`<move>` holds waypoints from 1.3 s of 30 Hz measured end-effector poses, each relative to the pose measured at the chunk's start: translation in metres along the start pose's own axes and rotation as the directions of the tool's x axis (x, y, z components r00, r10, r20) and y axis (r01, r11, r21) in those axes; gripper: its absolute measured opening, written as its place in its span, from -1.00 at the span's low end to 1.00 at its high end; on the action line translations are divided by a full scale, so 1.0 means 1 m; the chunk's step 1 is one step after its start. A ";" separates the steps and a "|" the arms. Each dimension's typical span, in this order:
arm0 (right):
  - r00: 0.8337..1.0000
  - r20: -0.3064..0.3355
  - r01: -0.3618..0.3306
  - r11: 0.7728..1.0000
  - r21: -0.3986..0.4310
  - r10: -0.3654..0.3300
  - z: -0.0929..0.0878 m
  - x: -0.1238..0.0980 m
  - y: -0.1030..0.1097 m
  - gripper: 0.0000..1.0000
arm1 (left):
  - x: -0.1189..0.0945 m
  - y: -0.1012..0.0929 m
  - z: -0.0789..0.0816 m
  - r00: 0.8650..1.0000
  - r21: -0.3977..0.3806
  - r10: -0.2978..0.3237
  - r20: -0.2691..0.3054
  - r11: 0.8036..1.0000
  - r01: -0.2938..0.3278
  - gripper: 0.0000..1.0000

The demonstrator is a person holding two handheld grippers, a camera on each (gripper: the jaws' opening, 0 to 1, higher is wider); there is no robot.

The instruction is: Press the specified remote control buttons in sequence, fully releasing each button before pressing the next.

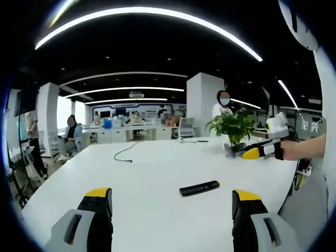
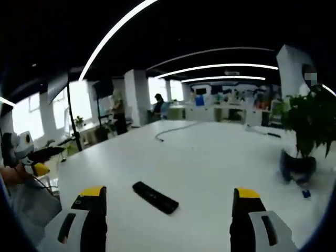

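On the white tabletop [image 1: 157, 178] lies a slim, rigid, light remote [image 1: 199, 188] that would slide if nudged, so press straight down; both the left gripper [image 1: 173, 207] and right gripper [image 2: 168, 207] are spread wide, empty.

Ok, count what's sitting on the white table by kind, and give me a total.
Remote control: 1
Potted plant: 1
Loose cable: 1
Small blue item near the pot: 1, too small to identify
Total: 4
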State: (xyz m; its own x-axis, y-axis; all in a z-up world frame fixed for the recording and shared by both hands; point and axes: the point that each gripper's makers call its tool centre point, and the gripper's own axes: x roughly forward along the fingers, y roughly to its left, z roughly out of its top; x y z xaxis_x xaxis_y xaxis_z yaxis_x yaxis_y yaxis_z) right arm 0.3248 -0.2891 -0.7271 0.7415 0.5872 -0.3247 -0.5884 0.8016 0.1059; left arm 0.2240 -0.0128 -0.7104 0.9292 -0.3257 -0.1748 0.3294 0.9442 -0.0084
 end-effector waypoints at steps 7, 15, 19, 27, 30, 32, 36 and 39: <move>0.998 0.022 0.062 0.998 0.023 -0.062 -0.011 -0.022 0.002 0.98 | -0.008 0.027 0.003 0.988 0.095 0.156 0.012 0.983 -0.156 0.99; 0.994 0.015 0.106 0.994 0.000 -0.106 -0.017 -0.042 0.008 0.98 | -0.011 0.034 0.002 0.983 0.061 0.185 0.011 0.981 -0.185 0.99; 0.993 -0.003 0.122 0.992 -0.043 -0.122 -0.022 -0.057 0.008 0.98 | -0.011 0.034 0.004 0.982 0.057 0.190 0.014 0.980 -0.191 1.00; 0.980 0.001 0.197 0.976 -0.092 -0.197 -0.038 -0.075 0.018 0.98 | -0.010 0.031 0.003 0.982 0.075 0.189 0.005 0.979 -0.188 1.00; 0.980 -0.009 0.196 0.973 -0.122 -0.199 -0.039 -0.074 0.018 0.98 | -0.009 0.030 0.004 0.984 0.077 0.181 0.005 0.981 -0.181 1.00; 0.978 0.011 0.208 0.973 -0.103 -0.208 -0.035 -0.078 0.018 0.98 | -0.009 0.030 0.004 0.984 0.074 0.179 0.005 0.981 -0.178 1.00; 0.974 0.022 0.226 0.969 -0.097 -0.225 -0.041 -0.083 0.021 0.98 | -0.009 0.029 0.004 0.983 0.077 0.183 0.004 0.980 -0.183 0.99; 0.973 0.025 0.232 0.962 -0.142 -0.231 -0.039 -0.082 0.018 0.92 | -0.009 0.028 0.004 0.983 0.078 0.185 -0.001 0.980 -0.184 0.99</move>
State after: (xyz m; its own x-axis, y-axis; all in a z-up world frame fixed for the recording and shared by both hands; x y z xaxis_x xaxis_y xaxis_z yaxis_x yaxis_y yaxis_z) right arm 0.2412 -0.3272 -0.7354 0.8650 0.3891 -0.3167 -0.4402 0.8915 -0.1069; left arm 0.2251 0.0162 -0.7050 0.9739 -0.1458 -0.1740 0.1649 0.9812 0.1007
